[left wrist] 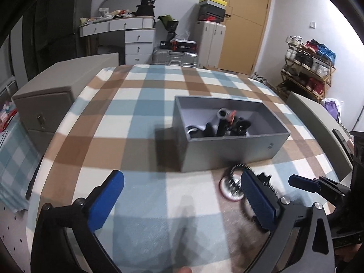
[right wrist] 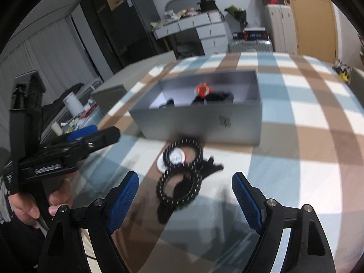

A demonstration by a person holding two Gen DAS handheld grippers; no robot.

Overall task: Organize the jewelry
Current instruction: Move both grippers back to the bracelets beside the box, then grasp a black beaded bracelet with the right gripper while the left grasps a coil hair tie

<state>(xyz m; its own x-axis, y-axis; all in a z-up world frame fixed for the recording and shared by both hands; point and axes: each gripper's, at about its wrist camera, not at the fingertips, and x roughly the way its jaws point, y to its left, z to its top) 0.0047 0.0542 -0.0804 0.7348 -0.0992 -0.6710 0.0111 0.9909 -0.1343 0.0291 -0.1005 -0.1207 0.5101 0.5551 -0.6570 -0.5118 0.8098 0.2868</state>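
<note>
A grey open box [left wrist: 227, 152] [right wrist: 200, 122] stands on the plaid tablecloth and holds several dark pieces and an orange one [right wrist: 202, 89]. On the cloth in front of it lie two black beaded bracelets [right wrist: 160, 186], a white round disc [right wrist: 175, 157] and a black clip [right wrist: 211, 166]. My right gripper [right wrist: 185, 202] hovers open just short of the nearer bracelet, with its pads off it. My left gripper [left wrist: 182, 202] is open over bare cloth. Its right finger [left wrist: 257, 202] hides part of the bracelets [left wrist: 236, 167] and the disc [left wrist: 229, 191].
A hand [right wrist: 34, 207] holds the left gripper at the left edge of the right wrist view. Grey cabinets [left wrist: 52, 104] flank the table on the left. Behind it are a white desk [left wrist: 127, 25], a suitcase [left wrist: 175, 56] and a shoe rack [left wrist: 309, 68].
</note>
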